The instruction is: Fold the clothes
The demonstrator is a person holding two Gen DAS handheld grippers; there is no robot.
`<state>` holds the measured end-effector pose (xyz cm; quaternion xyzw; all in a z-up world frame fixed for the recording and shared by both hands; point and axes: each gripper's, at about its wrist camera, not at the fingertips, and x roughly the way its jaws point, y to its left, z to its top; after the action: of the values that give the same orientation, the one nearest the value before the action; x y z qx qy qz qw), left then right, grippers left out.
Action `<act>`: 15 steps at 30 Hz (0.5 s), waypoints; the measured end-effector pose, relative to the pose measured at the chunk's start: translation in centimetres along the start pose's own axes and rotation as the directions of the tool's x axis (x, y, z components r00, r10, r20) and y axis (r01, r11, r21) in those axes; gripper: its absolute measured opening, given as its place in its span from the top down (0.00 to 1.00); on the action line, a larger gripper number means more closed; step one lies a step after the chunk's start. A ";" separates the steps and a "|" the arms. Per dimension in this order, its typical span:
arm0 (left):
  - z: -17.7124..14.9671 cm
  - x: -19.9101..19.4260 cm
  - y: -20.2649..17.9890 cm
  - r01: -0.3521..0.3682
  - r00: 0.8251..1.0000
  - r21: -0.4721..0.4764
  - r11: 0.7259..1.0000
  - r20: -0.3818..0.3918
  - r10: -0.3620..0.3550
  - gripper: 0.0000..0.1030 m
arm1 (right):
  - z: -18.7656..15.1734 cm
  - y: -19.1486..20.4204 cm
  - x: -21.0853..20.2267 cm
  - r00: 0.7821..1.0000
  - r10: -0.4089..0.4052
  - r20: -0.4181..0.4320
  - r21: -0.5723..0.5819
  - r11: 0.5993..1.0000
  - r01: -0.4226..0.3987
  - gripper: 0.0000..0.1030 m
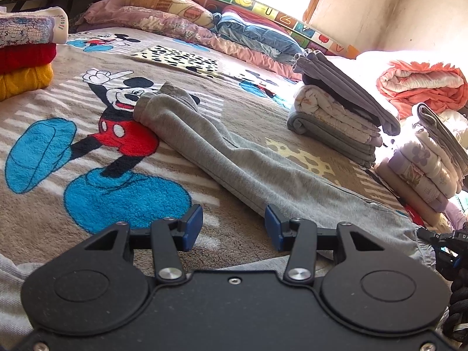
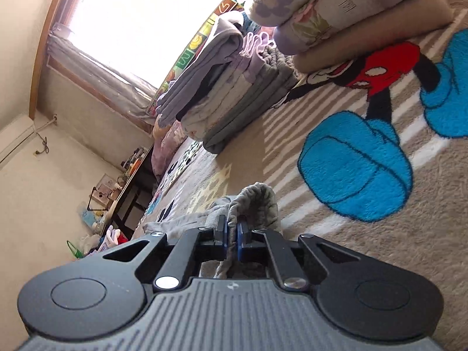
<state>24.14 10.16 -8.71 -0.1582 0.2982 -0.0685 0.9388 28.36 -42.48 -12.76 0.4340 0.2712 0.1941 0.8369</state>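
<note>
Grey sweatpants [image 1: 234, 158] lie folded lengthwise on the Mickey Mouse blanket [image 1: 87, 158], legs running to the far left, waist at the near right. My left gripper [image 1: 233, 227] is open and empty, hovering just in front of the pants' near edge. My right gripper [image 2: 231, 231] is shut on the waistband of the grey sweatpants [image 2: 257, 201], lifting a bunched loop of it off the blanket [image 2: 365, 234]. The right gripper also shows at the right edge of the left wrist view [image 1: 447, 251].
Stacks of folded clothes stand at the right [image 1: 336, 117] [image 1: 430, 163] and at the far left [image 1: 26, 52]. Pillows and quilts [image 1: 175, 17] line the back. An orange quilt [image 1: 424, 82] lies at the far right. A dark table [image 2: 131, 193] stands beyond the bed.
</note>
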 end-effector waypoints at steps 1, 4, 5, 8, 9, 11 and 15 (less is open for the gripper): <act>0.0 0.0 -0.1 0.001 1.000 0.004 1.000 -0.002 -0.001 0.56 | 0.0 -0.3 -0.2 1.000 -0.001 0.008 0.017 1.000 0.001 0.92; 0.1 -0.2 0.0 -0.007 1.000 0.001 1.000 0.006 0.007 0.56 | -0.2 -0.4 -0.3 1.000 -0.020 0.018 0.013 1.000 0.020 0.92; 0.2 -0.4 0.1 -0.012 1.000 -0.004 1.000 0.010 0.012 0.56 | -0.2 -0.5 -0.3 1.000 -0.024 0.019 0.015 1.000 0.024 0.92; 1.1 -1.3 0.1 -0.068 0.997 0.019 0.997 0.036 0.067 0.56 | -0.3 -0.6 0.1 0.999 -0.051 0.009 0.007 0.999 0.051 0.92; 2.0 -1.8 -0.1 -0.097 0.994 0.045 0.994 0.055 0.095 0.56 | -0.4 -0.6 0.2 0.998 -0.061 0.006 0.003 0.998 0.061 0.92; 3.7 -2.7 -0.2 -0.137 0.988 0.087 0.987 0.091 0.129 0.56 | -0.4 -0.5 0.4 0.998 -0.070 0.007 -0.009 0.997 0.070 0.92; 7.1 -1.4 1.2 -0.192 0.979 0.153 0.969 0.092 0.180 0.56 | -0.5 -0.5 0.5 0.997 -0.080 0.018 -0.009 0.997 0.080 0.92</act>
<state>27.22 13.38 -2.84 -0.0558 0.2685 0.0021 0.9617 28.51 -42.17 -13.52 0.4204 0.2801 0.1581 0.8484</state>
